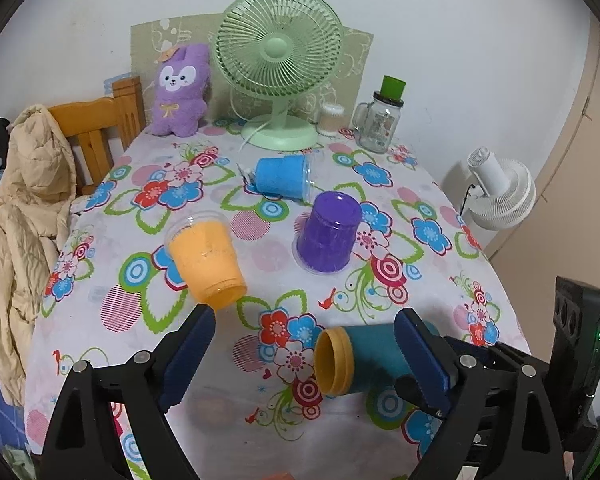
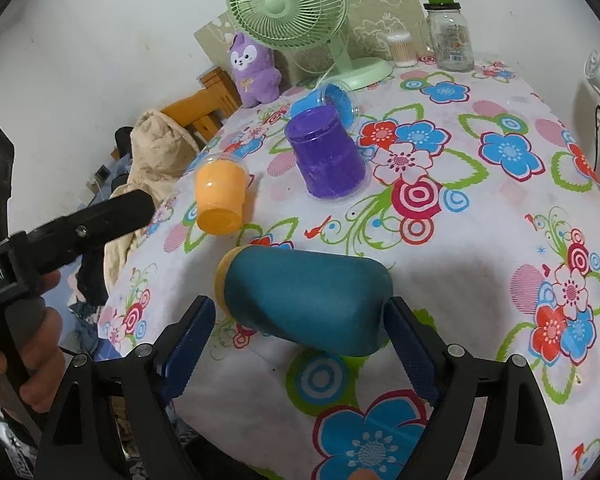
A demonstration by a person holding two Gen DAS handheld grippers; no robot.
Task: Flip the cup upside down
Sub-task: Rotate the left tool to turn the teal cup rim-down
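Both tongs apart; teal cup (image 2: 306, 300) on side; left view shows yellow mouth (image 1: 334, 361).

Black tongs (image 2: 300, 332), blue ribbed pads (image 2: 190, 344), silver screws, lettering perhaps "Robot.AI"

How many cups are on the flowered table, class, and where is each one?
4. The teal cup lies on its side between the right gripper fingers; orange cup lies left; purple cup stands upside down mid-table; blue cup lies beside the fan. None appears hidden.
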